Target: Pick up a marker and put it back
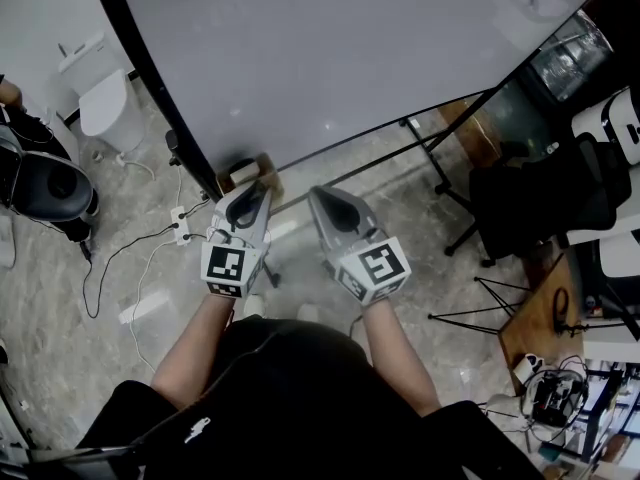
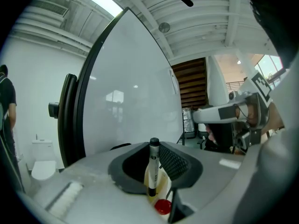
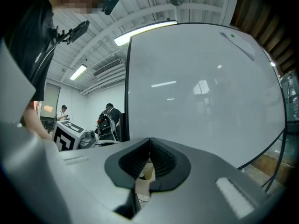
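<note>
A marker (image 2: 152, 166) with a white barrel and a black cap stands upright between the jaws of my left gripper (image 2: 153, 150), whose ribbed pads press on it. A red round part (image 2: 162, 206) shows just under it. In the head view the left gripper (image 1: 248, 200) points at the lower edge of the whiteboard (image 1: 330, 48), with the marker hidden inside it. My right gripper (image 1: 333, 205) is beside it, a little to the right. In its own view the right gripper (image 3: 149, 146) has its pads touching at the tips, with nothing between them.
The large whiteboard (image 3: 201, 87) on a black frame fills the space ahead. Its stand legs (image 1: 440, 168) spread over the marble floor. A cardboard box (image 1: 247, 174) and a power strip (image 1: 181, 224) with cables lie below the board. A black chair (image 1: 540, 203) stands at the right, a toilet (image 1: 105, 103) at the left.
</note>
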{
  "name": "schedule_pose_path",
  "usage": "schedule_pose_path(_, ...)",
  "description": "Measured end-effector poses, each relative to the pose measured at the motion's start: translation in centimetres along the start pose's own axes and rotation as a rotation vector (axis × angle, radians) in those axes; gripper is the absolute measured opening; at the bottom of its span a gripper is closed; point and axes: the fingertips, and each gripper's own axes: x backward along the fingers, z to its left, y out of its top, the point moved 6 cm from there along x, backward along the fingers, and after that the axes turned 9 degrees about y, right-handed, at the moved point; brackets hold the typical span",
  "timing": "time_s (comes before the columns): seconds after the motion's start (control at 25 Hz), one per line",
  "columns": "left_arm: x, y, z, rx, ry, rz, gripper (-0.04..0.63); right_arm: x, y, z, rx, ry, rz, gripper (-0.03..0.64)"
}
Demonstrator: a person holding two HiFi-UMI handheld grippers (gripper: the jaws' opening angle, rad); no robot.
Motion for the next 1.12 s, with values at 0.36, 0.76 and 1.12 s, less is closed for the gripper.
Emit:
schedule_pose_path(0.36,-0.7,-1.0,-0.7,-0.013,0.023,0.022,0.078,0.5,-0.2,-0.8,-0.002,0.000,0.002,0.009)
schedule_pose_path(0.76,-0.8,-1.8,-1.1,-0.029,0.034,0.038,0.078,0.8,-0.3,-1.1,-0.005,-0.001,0.006,0.009)
schedule_pose_path(1.12,-0.9,-2.0,-1.5,-0.044,0.042,0.057,0.078,1.5,-0.4,-1.3,-0.008,-0.006,0.006,0.009)
